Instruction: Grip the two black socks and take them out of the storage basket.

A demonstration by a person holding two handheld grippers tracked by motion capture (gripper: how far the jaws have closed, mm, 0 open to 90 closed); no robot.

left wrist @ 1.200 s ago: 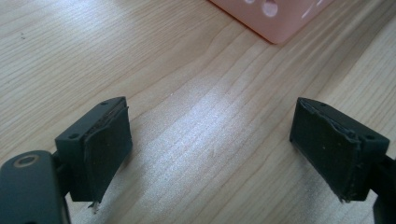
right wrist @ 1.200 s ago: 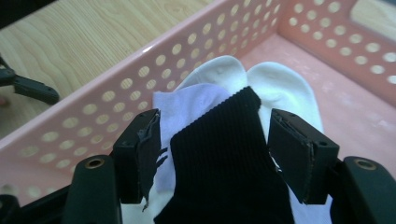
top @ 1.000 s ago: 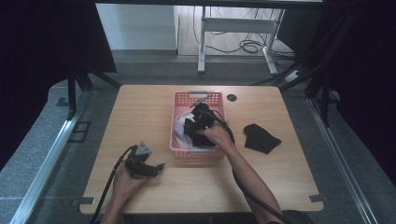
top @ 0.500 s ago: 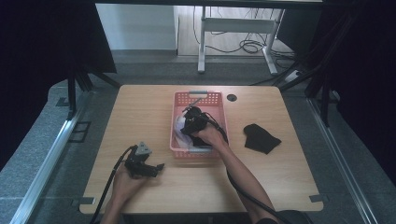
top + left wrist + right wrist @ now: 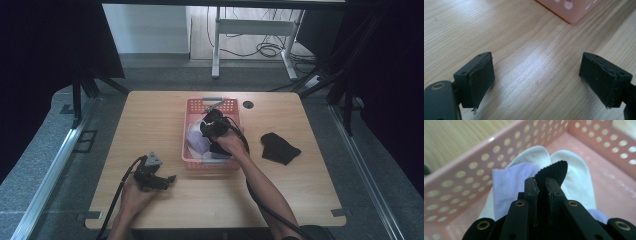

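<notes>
Sock (image 5: 554, 171), black and ribbed, sits pinched between the right tool's (image 5: 541, 185) jaws over the pink basket (image 5: 461, 167); left tool (image 5: 536, 75) gapes wide

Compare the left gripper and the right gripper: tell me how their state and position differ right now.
The left gripper is open with nothing between its jaws; the right gripper is shut on a black ribbed sock. The left gripper hovers over the bare wooden table, while the right gripper sits inside the pink perforated plastic basket, above white and lilac socks. Both have black jaws.
</notes>
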